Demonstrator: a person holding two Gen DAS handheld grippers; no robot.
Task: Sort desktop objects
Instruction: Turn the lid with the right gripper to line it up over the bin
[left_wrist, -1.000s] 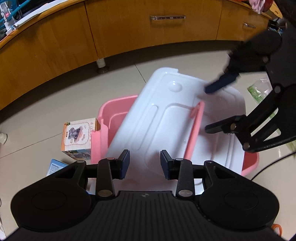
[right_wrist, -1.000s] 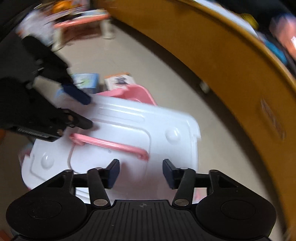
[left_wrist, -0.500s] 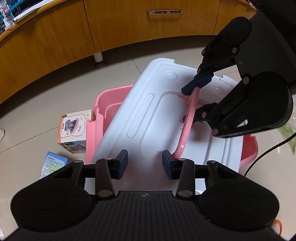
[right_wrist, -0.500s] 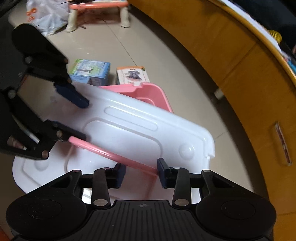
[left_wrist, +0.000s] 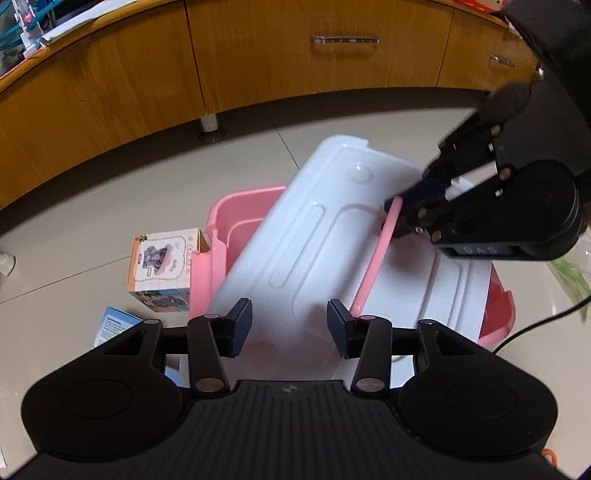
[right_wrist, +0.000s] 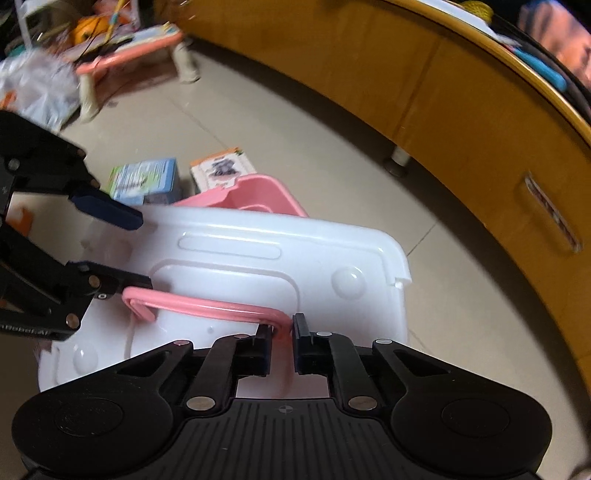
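The floor (left_wrist: 110, 206) is made of pale shiny tiles. A pink bin (left_wrist: 236, 206) sits on it. Just beside the bin are an orange toy box (left_wrist: 162, 266) and a blue box (right_wrist: 146, 181).

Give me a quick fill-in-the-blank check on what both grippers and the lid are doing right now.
1. The right gripper is shut on the lid's pink ____.
2. The left gripper has its jaws ____ above the near end of the lid.
3. The white lid lies askew over a bin whose colour is ____.
4. Two small boxes stand on the ____ beside the bin.

Missing words: handle; open; pink; floor
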